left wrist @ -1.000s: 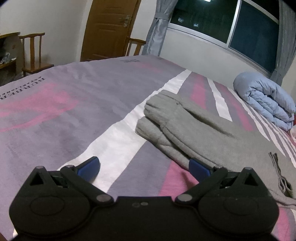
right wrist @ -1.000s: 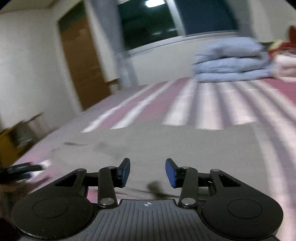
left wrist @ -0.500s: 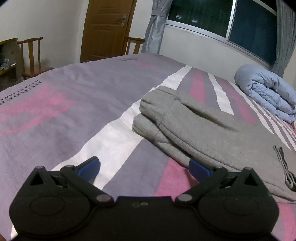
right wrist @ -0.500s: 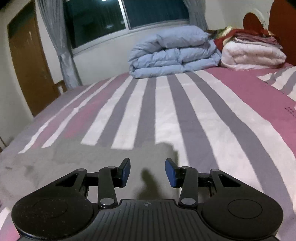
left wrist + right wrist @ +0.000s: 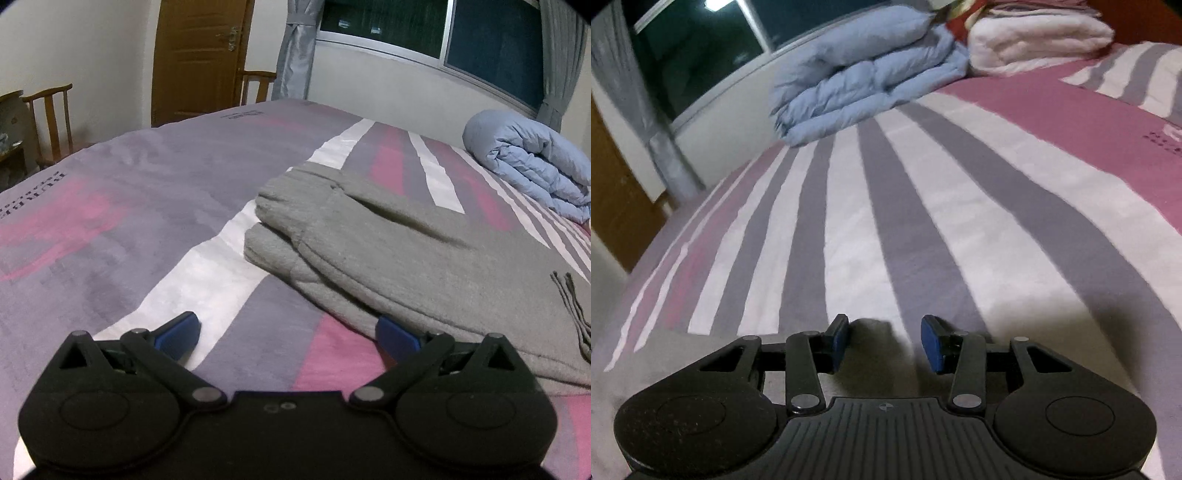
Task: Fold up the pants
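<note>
- Left tongs [image 5: 288,334]: spread wide, blue pads far apart, nothing between them, low over the bed [image 5: 129,206].
- Right pad of those tongs just at the near edge of the grey pants [image 5: 399,251]; touching or only beside, cannot tell.
- Grey pants: flat on the striped bedcover, to the right in the left wrist view, two cuffed leg ends stacked toward the far left, dark drawstring [image 5: 570,306] trailing at the right edge.
- Right tongs [image 5: 884,341]: parted with a moderate gap, gripping nothing, low over grey fabric at the bottom of the right wrist view; shadow cast just ahead of the pads.
- Grey fabric there [image 5: 683,354] likely the same pants; only a pale strip visible.
- Folded blue duvet [image 5: 864,77] at the far side of the bed under the window [image 5: 491,33], well apart from the pants.
- White folded blanket [image 5: 1038,40] right beside the duvet.
- Brown door [image 5: 199,55] and wooden chair [image 5: 50,122] beyond the bed.
</note>
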A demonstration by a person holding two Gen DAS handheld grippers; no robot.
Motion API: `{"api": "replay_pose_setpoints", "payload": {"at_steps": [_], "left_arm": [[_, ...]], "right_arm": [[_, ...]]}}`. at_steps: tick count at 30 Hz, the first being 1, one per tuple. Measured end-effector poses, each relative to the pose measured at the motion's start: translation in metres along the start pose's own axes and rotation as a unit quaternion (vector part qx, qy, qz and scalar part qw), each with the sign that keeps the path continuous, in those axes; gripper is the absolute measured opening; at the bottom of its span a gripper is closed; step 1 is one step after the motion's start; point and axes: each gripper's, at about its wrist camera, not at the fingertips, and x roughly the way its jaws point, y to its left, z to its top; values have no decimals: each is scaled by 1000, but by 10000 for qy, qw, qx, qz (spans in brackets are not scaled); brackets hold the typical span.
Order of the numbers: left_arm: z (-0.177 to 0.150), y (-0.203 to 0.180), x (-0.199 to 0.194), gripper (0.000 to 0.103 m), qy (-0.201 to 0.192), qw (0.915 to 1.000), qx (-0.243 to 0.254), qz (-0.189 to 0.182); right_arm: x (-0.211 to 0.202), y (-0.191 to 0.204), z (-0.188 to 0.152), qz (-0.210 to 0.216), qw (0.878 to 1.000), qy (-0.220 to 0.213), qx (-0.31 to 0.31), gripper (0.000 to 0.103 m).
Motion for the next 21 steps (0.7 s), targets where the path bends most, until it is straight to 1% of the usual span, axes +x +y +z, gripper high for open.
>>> {"api": "replay_pose_setpoints", "payload": {"at_steps": [1,2,4,5,6,7,8,9,10,12,13,15,17,19,20,21], "left_arm": [[0,1,0,97,-7,10000,-15,-12],[0,1,0,97,-8,10000,-18,-15],[0,1,0,97,-3,10000,-11,-11],[-1,1,-1,97,-1,10000,-4,-4],[-1,1,-1,97,-2,10000,6,-8],[-1,2,-2,97,2,10000,5,-15],[-1,2,-2,97,2,10000,-12,-18],[-1,2,-3,97,-1,10000,-35,-21],[-2,2,-4,97,-1,10000,-37,-31],[-1,2,-4,97,2,10000,0,-50],[0,2,-3,97,3,10000,-13,-65],[1,3,-3,97,0,9999,-69,-79],[0,3,-4,97,-1,9999,-47,-111],[-1,3,-5,97,14,9999,-12,-145],[-2,5,-7,97,16,9999,-4,-162],[-2,6,-8,97,10,9998,-15,-173]], "right_arm": [[-13,6,1,47,9996,-229,-163,43],[-22,10,1,250,9985,-381,-313,43],[-35,26,-2,643,9945,-380,-735,43],[-35,31,-5,699,9928,-315,-923,43],[-27,34,-7,568,9929,-140,-1039,43],[-12,34,-9,218,9943,206,-1023,43],[5,27,-11,-18,9944,640,-841,43],[8,21,-12,36,9955,739,-585,44],[-3,25,-14,142,9966,529,-620,44],[-24,46,-26,339,9932,280,-1079,46],[-40,59,-37,513,9899,105,-1321,52],[-62,83,-58,998,9805,-33,-1692,65],[-79,109,-81,1277,9699,-188,-2063,66],[-85,133,-101,1346,9611,-363,-2385,66],[-88,146,-109,1124,9555,-539,-2674,66],[-87,154,-116,912,9546,-655,-2758,66]]}}
